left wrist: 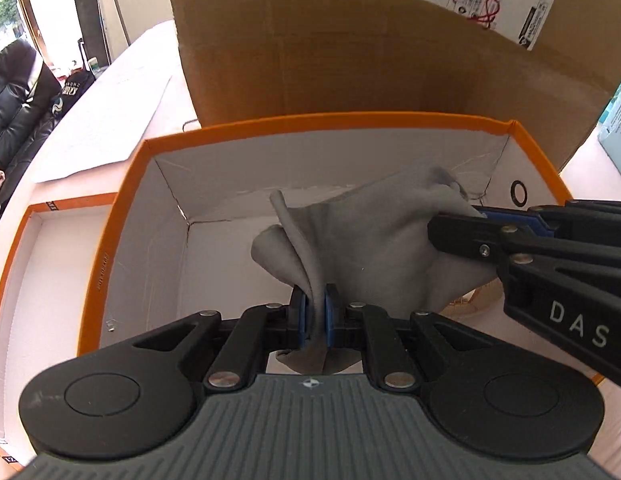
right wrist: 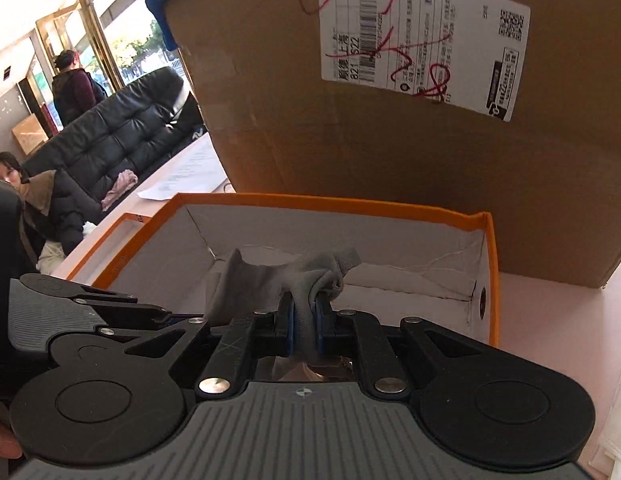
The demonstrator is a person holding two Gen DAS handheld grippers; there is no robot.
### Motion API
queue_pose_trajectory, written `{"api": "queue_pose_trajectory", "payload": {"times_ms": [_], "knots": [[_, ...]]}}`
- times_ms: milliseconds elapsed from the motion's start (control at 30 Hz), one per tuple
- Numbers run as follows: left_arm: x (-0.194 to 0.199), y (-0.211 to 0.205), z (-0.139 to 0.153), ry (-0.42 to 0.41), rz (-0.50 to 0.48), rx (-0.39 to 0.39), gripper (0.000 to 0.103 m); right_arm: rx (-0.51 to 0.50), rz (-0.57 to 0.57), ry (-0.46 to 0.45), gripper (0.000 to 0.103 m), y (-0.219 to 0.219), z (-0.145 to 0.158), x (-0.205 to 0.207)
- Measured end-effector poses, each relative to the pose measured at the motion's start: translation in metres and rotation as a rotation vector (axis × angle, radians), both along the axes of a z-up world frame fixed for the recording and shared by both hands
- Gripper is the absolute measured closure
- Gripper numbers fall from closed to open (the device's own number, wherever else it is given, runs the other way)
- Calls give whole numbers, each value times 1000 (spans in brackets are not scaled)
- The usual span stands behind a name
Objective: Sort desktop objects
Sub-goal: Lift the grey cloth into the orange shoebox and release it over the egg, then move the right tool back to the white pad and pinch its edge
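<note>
A grey cloth (left wrist: 370, 248) hangs stretched between both grippers over the open orange box (left wrist: 326, 119) with its white inside. My left gripper (left wrist: 315, 320) is shut on the cloth's lower fold, near the box's front. My right gripper (left wrist: 454, 224) comes in from the right and pinches the cloth's upper right edge. In the right wrist view the right gripper (right wrist: 302, 320) is shut on a bunched part of the grey cloth (right wrist: 322, 268), above the orange box (right wrist: 492, 280), with the left gripper's body (right wrist: 90, 320) low at the left.
A tall brown cardboard box (left wrist: 370, 40) with a shipping label (right wrist: 422, 44) stands right behind the orange box. The orange lid (left wrist: 14, 248) lies to the left on the pale table (left wrist: 106, 96). A black sofa (right wrist: 122, 136) and people (right wrist: 72, 86) are beyond the table.
</note>
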State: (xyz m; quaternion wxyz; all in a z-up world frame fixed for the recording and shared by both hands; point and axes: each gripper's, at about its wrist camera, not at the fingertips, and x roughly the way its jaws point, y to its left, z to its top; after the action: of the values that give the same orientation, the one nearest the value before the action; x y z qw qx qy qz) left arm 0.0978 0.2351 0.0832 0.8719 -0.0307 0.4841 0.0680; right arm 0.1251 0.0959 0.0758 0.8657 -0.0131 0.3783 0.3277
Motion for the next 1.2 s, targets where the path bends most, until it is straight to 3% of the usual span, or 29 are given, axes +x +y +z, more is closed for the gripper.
{"api": "queue_pose_trajectory", "payload": {"times_ms": [100,167,233,267,333,367,433,467,500,600,667,800,933,1200], "knots": [[8,-2,-6,34,-8,-8,93,-40,-23,26,93,3,-13,9],[12,-3,-9,46,-14,0,84,-47,-28,39,93,3,-16,10],[13,-1,-10,39,0,4,61,-44,-39,40,90,0,-16,11],[13,0,-10,40,2,9,59,-44,-47,39,88,-1,-15,11],[13,1,-8,45,7,10,50,-31,-69,73,82,-6,-16,15],[13,1,-8,50,9,10,44,-13,-77,98,72,-9,-16,17],[11,0,-4,44,-12,7,18,34,-54,132,53,-12,-15,21],[9,-2,-2,32,-28,15,18,59,-30,150,37,-13,-15,22],[7,-7,1,25,-49,41,18,71,-16,158,29,-13,-15,22],[5,-23,1,38,-78,133,18,82,-7,148,17,-11,-10,17],[3,-27,2,20,-76,149,18,97,-14,138,13,-9,-8,14],[-2,-22,9,-7,-47,75,18,146,-17,135,7,-7,-6,12],[-9,-18,16,-29,-33,64,18,190,-22,125,4,-11,3,7],[-20,-18,28,-92,-18,76,18,257,-68,-29,0,-29,32,-17]]}}
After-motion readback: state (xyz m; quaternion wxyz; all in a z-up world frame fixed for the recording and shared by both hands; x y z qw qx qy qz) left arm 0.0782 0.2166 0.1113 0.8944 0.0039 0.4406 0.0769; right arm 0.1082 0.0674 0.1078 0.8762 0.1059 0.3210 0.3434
